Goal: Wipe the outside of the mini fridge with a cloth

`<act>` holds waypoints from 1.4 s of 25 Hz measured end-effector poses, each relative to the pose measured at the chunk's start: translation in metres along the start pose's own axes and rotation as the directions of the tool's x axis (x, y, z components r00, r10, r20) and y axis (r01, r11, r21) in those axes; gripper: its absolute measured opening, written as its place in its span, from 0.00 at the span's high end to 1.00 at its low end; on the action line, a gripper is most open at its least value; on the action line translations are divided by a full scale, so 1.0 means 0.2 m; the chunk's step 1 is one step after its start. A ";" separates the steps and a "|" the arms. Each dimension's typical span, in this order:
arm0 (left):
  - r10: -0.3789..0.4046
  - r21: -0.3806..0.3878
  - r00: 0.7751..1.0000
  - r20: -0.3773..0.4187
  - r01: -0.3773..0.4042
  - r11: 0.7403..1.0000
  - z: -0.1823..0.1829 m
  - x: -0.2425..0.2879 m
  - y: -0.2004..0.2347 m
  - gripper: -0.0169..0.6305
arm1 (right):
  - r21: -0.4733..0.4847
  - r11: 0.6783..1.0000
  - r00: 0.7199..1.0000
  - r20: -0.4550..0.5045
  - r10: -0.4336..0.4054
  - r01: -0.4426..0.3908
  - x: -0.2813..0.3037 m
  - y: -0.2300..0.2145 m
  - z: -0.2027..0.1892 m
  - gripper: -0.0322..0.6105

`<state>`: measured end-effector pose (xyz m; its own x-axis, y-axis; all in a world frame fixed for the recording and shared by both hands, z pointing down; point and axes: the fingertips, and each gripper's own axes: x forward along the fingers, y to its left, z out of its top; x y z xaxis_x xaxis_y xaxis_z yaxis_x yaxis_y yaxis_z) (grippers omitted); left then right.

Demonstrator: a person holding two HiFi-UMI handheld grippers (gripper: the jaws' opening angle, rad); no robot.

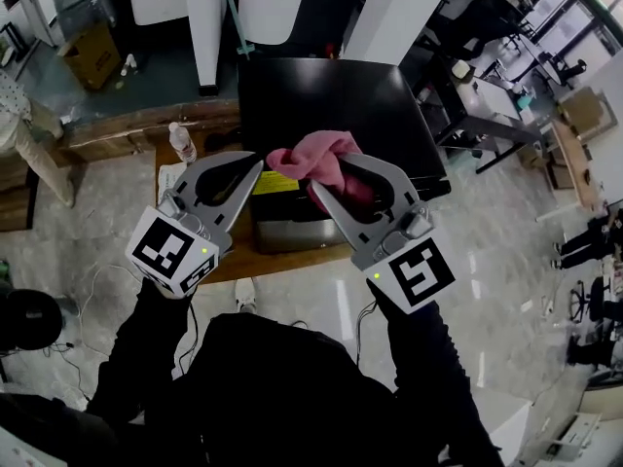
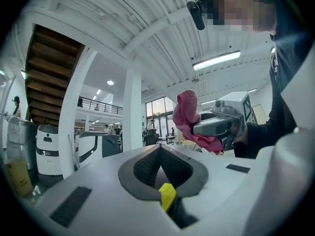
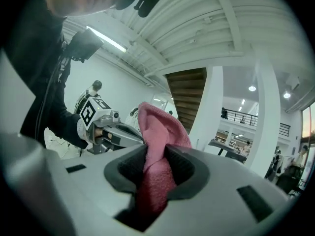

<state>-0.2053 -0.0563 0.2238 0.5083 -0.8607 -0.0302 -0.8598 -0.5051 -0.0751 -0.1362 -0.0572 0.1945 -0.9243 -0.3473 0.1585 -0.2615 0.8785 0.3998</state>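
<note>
**Head view:** a black box-shaped mini fridge stood at upper centre, a clear plastic bottle left of it; the pink terry cloth hid part of its near edge.

**Left gripper view:** the left gripper was closed on nothing.

**Right gripper view:** the right gripper clamped the cloth.

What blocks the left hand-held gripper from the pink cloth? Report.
Probably nothing. The pink cloth is clamped in the right hand-held gripper above the mini fridge, with only air between it and the left hand-held gripper. The left jaws are shut and empty and must open first.
</note>
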 end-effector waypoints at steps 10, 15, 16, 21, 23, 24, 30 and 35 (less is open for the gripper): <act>0.270 0.016 0.962 0.035 -0.270 0.963 -0.24 -0.42 -0.48 0.97 | -0.264 0.961 0.996 0.014 0.083 -0.076 -0.27 0.64 -0.37 0.77; 0.331 0.013 0.943 0.014 -0.331 0.943 -0.34 -0.51 -0.55 0.97 | -0.423 0.902 0.995 -0.008 0.097 -0.092 -0.16 0.81 -0.56 0.77; 0.332 0.015 0.943 0.009 -0.332 0.943 -0.35 -0.52 -0.56 0.97 | -0.438 0.895 0.996 -0.004 0.087 -0.080 -0.14 0.82 -0.59 0.77; 0.328 0.015 0.944 -0.024 -0.328 0.945 -0.46 -0.48 -0.60 0.97 | -0.475 0.880 1.000 -0.003 0.014 -0.013 -0.04 0.78 -0.74 0.77; 0.325 0.013 0.945 -0.037 -0.324 0.946 -0.51 -0.45 -0.60 0.97 | -0.479 0.878 1.000 -0.021 -0.008 -0.003 -0.01 0.75 -0.81 0.77; 0.322 0.012 0.946 -0.042 -0.322 0.947 -0.53 -0.44 -0.61 0.97 | -0.486 0.874 1.000 -0.020 -0.015 0.004 0.00 0.75 -0.82 0.78; 0.294 0.029 0.952 -0.089 -0.292 0.956 -0.68 -0.38 -0.65 0.97 | -0.475 0.880 0.999 -0.033 -0.008 -0.008 0.02 0.80 -0.96 0.79; 0.262 -0.044 0.951 -0.165 -0.273 0.961 -0.95 -0.32 -0.68 0.97 | -0.461 0.885 0.995 -0.102 0.015 -0.061 0.03 0.88 -1.20 0.79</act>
<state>-0.1303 0.0552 0.4263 0.2497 -0.9613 0.1164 -0.9671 -0.2537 -0.0205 -0.1213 0.0156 0.4830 -0.8949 -0.3657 0.2557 -0.0472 0.6474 0.7607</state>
